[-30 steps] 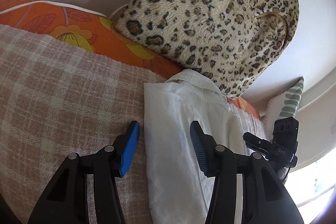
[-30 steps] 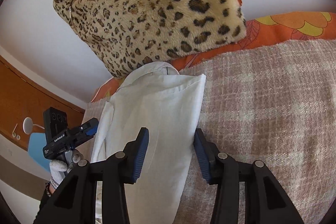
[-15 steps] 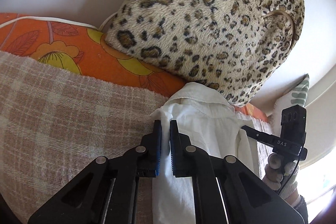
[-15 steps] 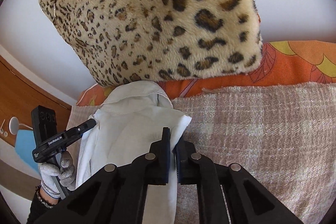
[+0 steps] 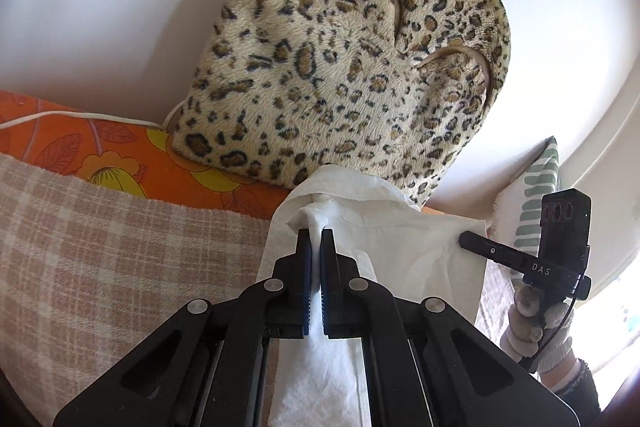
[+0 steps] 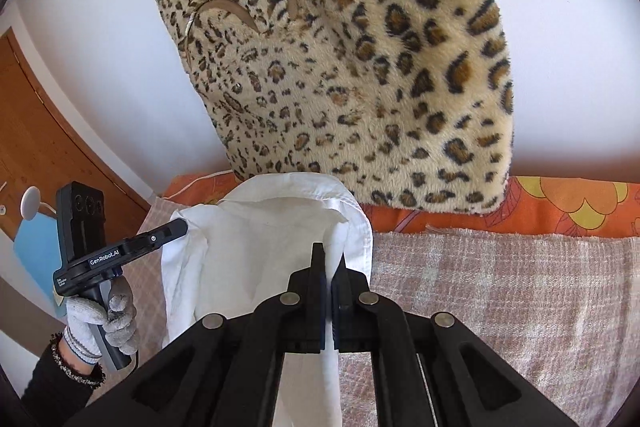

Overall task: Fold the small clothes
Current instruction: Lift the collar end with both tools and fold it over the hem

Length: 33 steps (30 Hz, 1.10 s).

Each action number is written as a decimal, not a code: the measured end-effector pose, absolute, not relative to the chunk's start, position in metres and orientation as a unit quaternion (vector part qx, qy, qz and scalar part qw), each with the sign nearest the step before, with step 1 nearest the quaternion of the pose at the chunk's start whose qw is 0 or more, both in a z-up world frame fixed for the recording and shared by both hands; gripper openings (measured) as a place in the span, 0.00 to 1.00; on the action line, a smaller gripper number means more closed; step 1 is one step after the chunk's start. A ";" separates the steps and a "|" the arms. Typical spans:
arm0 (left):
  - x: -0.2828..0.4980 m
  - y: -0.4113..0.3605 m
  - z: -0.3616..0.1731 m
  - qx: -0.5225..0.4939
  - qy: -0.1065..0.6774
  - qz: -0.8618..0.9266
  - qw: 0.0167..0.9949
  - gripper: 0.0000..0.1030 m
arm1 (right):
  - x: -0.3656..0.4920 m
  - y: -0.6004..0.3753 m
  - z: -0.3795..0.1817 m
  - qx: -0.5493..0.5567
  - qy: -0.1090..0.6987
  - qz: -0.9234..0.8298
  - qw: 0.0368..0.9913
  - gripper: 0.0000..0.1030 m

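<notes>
A small white collared shirt (image 5: 404,251) hangs lifted above the checked blanket (image 5: 120,259), its collar up toward the leopard cushion. My left gripper (image 5: 316,233) is shut on the shirt's left upper corner. My right gripper (image 6: 330,253) is shut on the shirt (image 6: 256,251) at its right upper corner, just under the collar. The right gripper also shows in the left wrist view (image 5: 468,238), and the left gripper shows in the right wrist view (image 6: 180,227), each pinching its side of the cloth. The shirt's lower part hangs behind the jaws, out of sight.
A big leopard-print cushion (image 6: 352,67) leans on the white wall behind the shirt. An orange flowered sheet (image 5: 104,155) borders the blanket at the back. A green-striped pillow (image 5: 536,195) stands at the far right. A wooden door (image 6: 44,131) is at the left.
Both grippers went from open over the flat shirt to shut on its upper corners. They have lifted the shirt off the blanket and closer to the cushion.
</notes>
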<state>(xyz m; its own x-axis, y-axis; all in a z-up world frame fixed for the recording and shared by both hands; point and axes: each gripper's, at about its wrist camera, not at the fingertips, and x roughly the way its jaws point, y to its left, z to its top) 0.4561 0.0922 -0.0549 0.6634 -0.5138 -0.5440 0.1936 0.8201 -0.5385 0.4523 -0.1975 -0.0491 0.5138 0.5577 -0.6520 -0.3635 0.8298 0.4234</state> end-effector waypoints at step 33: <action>0.198 0.077 -0.037 -0.127 0.342 -0.218 0.905 0.02 | 0.179 -0.214 -0.047 0.066 0.372 0.282 0.882 0.00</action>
